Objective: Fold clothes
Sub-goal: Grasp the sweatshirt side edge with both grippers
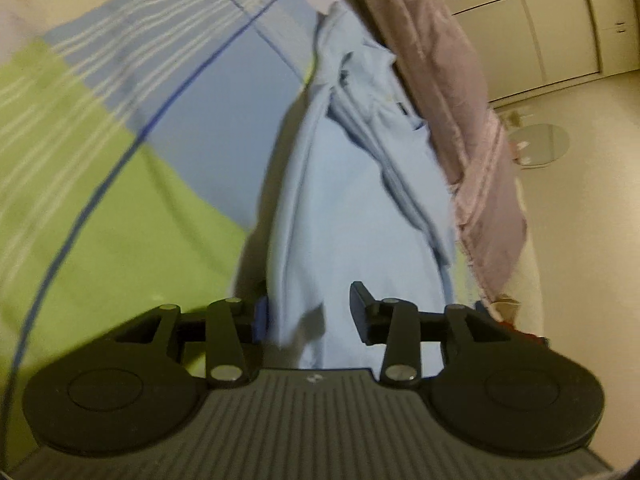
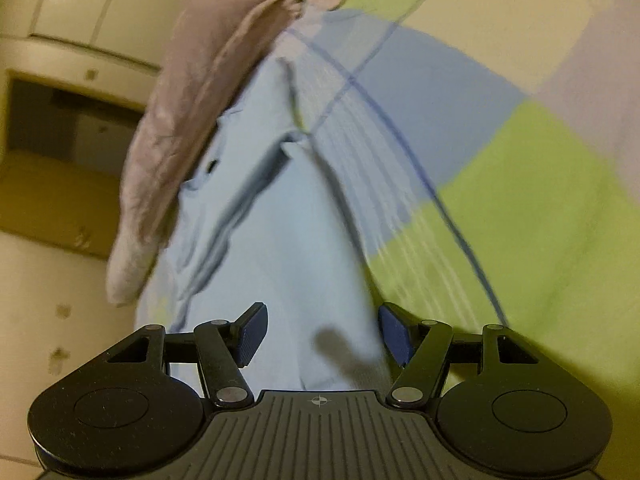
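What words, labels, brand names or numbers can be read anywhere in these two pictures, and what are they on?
None can be read.
Light blue cotton garment: a small dark mark near its collar, too small and blurred to tell whether it is a label.
Left gripper: a tiny pale mark on its ribbed grey body, not readable.
Right gripper: a small crosshair sign on its ribbed grey body, no letters.
Green, blue and cream checked bedsheet: pattern only.

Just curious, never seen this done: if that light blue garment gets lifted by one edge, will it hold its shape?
Probably not. The light blue garment already lies in soft folds and creases, so it likely droops. It looks thin, hence probably light. It may drag across the checked bedsheet.
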`<state>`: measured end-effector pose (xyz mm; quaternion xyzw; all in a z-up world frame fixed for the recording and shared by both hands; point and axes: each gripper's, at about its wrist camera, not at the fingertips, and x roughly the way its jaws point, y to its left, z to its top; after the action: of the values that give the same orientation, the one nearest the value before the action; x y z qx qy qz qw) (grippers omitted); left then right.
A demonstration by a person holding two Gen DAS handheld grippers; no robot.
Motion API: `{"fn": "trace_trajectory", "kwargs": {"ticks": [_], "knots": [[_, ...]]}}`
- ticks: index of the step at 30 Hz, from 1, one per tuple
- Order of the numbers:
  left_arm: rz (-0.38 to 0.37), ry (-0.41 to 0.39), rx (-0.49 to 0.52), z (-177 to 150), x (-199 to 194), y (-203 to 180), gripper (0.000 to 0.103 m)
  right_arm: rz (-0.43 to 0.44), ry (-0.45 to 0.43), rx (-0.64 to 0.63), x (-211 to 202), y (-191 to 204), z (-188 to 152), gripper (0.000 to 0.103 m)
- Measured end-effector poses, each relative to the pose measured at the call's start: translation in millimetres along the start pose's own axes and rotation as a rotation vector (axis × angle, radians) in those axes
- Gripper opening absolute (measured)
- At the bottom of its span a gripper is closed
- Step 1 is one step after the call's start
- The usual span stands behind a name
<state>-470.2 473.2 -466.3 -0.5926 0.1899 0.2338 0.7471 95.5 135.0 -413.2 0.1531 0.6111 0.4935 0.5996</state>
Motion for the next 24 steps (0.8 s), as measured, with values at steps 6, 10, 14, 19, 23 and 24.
{"fn": "trace_trajectory", "kwargs": {"ticks": [6, 10, 14, 19, 23, 24], "knots": [[-0.072, 0.037, 0.059, -0.7, 6.5, 1.4, 0.024, 0.077, 0.073, -0.114, 9.1, -6.1, 7.6, 0.048], [-0.035, 0.052, 0.101, -4.4, 0.9, -3.9, 0.004, 0.102, 0.077, -0.081, 4.3, -23.7, 1.6, 0.01], [0.064, 0.072, 0.219, 2.5, -5.6, -26.3, 0.002, 0.086, 0.072, -0.166, -1.8, -16.6, 5.5, 0.001], [0.018, 0.014, 0.237, -9.4, -47.8, -37.3, 0.001, 0.11, -0.014, -0.241, -39.9, 8.8, -6.8, 0.001], [-0.042, -0.005, 0.147, -40.3, -90.3, -25.3, 0.001, 0.094, -0.015, -0.199, -78.0, 9.3, -40.0, 0.001], [-0.059, -0.01, 0.132, -50.1, -97.0, -21.9, 0.001, 0.088, -0.009, -0.197, -88.1, 7.4, -50.6, 0.001]]}}
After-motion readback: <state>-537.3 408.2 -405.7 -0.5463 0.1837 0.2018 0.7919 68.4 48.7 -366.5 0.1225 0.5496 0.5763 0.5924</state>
